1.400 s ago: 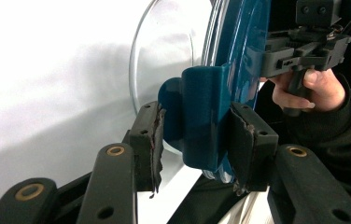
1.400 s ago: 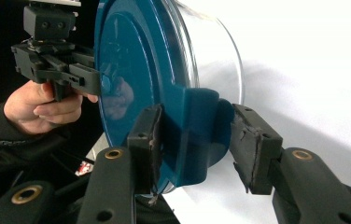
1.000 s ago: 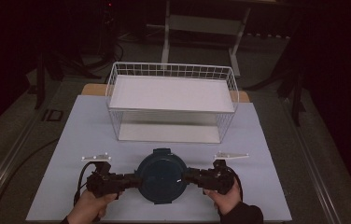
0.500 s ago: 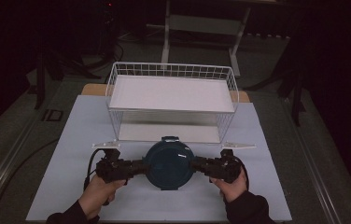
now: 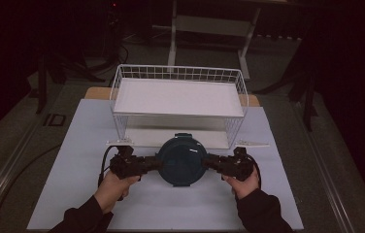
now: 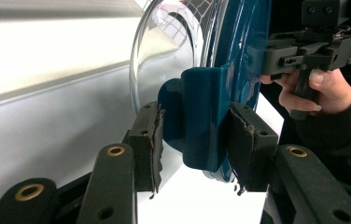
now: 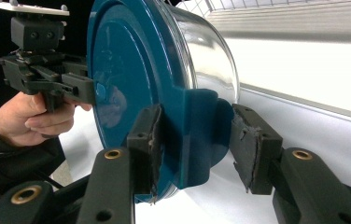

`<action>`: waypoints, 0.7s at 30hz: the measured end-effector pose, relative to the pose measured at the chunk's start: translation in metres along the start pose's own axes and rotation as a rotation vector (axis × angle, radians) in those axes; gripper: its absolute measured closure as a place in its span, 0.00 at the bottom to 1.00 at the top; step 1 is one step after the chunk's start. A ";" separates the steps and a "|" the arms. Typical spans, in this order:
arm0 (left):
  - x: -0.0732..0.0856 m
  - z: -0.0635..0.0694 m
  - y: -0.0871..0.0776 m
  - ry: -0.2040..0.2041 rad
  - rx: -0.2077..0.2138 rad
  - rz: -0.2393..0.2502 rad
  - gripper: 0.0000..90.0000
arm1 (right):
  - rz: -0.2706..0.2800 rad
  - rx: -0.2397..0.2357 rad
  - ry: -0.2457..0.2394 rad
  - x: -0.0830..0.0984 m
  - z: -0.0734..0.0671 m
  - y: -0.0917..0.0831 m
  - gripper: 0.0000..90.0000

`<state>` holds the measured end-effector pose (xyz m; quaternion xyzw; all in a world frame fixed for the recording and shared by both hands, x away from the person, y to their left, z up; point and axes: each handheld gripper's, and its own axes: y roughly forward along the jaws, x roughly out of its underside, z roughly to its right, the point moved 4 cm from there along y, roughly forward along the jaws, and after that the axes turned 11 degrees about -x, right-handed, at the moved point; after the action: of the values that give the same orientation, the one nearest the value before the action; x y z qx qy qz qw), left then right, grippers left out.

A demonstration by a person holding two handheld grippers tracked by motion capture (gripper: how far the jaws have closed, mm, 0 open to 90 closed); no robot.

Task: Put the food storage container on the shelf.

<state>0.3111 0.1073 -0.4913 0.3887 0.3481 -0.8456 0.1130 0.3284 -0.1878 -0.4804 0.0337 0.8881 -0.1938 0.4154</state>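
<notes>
A round container (image 5: 183,160) with a teal lid and a clear body hangs over the white mat, just in front of the wire basket (image 5: 122,82). It is held from both sides. My left gripper (image 5: 157,164) is shut on the teal side tab (image 6: 201,121), with a pad pressed on each face. On the opposite side my right gripper (image 5: 209,163) is shut on the other tab (image 7: 197,130) at the lid's rim. The lid (image 7: 127,70) faces up in the high view, and a hand grips each gripper's handle.
The white wire basket stands at the back of the mat (image 5: 74,194), with a white shelf panel (image 5: 178,97) as its top level and a low open space beneath. A table leg frame (image 5: 209,29) and dark floor lie beyond.
Both grippers have carried the container away from the person toward the basket, rising slightly. It now sits right at the basket's front.
</notes>
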 end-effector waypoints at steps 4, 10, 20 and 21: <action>-0.004 -0.006 0.008 0.005 -0.003 0.005 0.64 | -0.004 0.009 0.004 -0.003 0.008 0.001 0.61; -0.010 -0.014 0.021 0.011 -0.010 0.028 0.64 | 0.013 0.019 0.001 -0.007 0.024 0.002 0.61; -0.026 -0.035 0.041 0.000 -0.010 0.074 0.64 | 0.020 0.043 -0.009 -0.024 0.048 0.009 0.61; -0.028 -0.037 0.042 0.006 -0.013 0.076 0.64 | 0.022 0.045 -0.014 -0.026 0.050 0.010 0.61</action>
<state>0.3706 0.0991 -0.5090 0.4033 0.3388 -0.8372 0.1468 0.3840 -0.1950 -0.4932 0.0513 0.8803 -0.2093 0.4227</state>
